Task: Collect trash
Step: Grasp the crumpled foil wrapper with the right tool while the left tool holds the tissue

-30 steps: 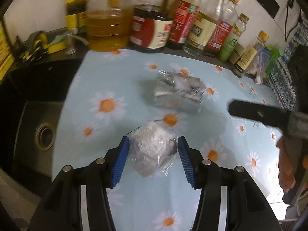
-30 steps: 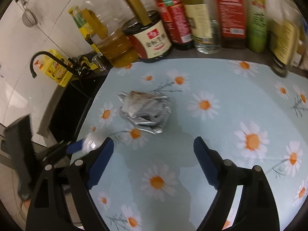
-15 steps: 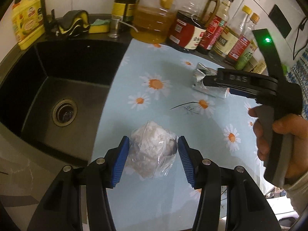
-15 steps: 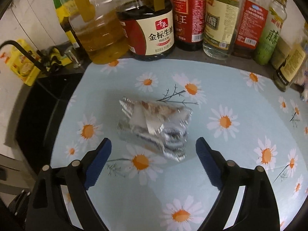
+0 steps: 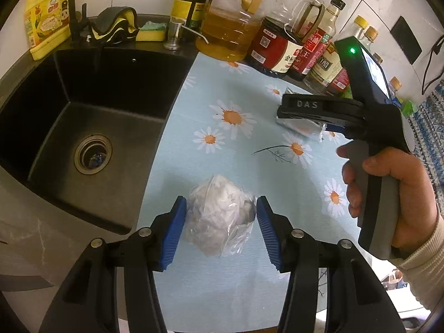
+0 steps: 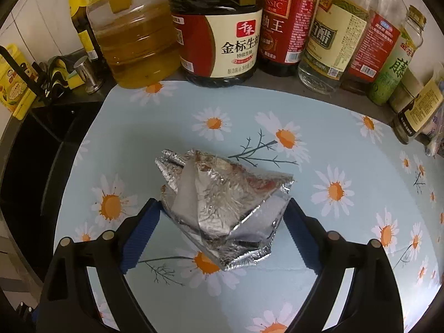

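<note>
A clear plastic bag of crumpled white tissue (image 5: 216, 222) hangs between the blue pads of my left gripper (image 5: 221, 205), which is shut on it just above the daisy cloth beside the sink. A crumpled silver foil packet (image 6: 222, 191) lies on the cloth. My right gripper (image 6: 220, 206) points steeply down over it, jaws wide open, one finger on each side of the packet, which still rests on the table. In the left wrist view a hand (image 5: 388, 188) holds the right gripper (image 5: 319, 111) above the foil packet (image 5: 302, 126).
A row of oil, soy sauce and vinegar bottles (image 6: 219, 36) stands close behind the foil packet. A black sink (image 5: 83, 105) drops off left of the light blue daisy cloth (image 6: 333, 138). A sponge (image 5: 151, 32) and yellow detergent bottle (image 5: 45, 19) sit behind the sink.
My left gripper carried the bag left, to the cloth's edge by the sink. My right gripper came down over the foil packet, which now sits between its fingers.
</note>
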Demonstrator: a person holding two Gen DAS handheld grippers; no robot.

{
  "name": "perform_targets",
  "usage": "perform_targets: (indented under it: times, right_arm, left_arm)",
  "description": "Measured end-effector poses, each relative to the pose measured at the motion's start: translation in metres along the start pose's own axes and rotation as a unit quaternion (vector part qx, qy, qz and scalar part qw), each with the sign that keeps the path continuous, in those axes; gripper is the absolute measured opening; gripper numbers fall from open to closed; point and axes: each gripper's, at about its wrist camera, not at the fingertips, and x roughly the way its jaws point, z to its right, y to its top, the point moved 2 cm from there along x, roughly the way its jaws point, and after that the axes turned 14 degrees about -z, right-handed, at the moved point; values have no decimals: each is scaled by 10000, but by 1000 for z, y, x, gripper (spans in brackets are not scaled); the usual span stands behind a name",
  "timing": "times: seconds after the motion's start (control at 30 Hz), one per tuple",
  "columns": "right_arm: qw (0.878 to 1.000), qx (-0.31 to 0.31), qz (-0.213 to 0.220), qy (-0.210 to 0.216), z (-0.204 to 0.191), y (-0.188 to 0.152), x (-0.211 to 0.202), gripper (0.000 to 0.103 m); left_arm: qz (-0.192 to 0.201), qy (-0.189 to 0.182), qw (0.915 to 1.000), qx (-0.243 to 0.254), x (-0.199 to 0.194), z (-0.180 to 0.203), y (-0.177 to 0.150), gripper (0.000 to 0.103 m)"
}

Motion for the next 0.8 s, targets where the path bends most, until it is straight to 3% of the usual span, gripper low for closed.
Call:
perform_targets:
  times: [0.2, 0.27, 0.8]
  right_arm:
    - [9998, 58, -42, 204, -4, 1, -4, 90]
    - [9998, 37, -28, 196, -4, -1, -5, 99]
    - [10000, -31, -71, -36, -4, 19, 12, 99]
  left_arm:
    - [-43, -14, 10000, 67, 1, 1, 1, 50]
    - [-67, -22, 9999, 78, 2, 1, 1, 50]
    - [-165, -70, 9998, 102, 10, 6, -4, 50]
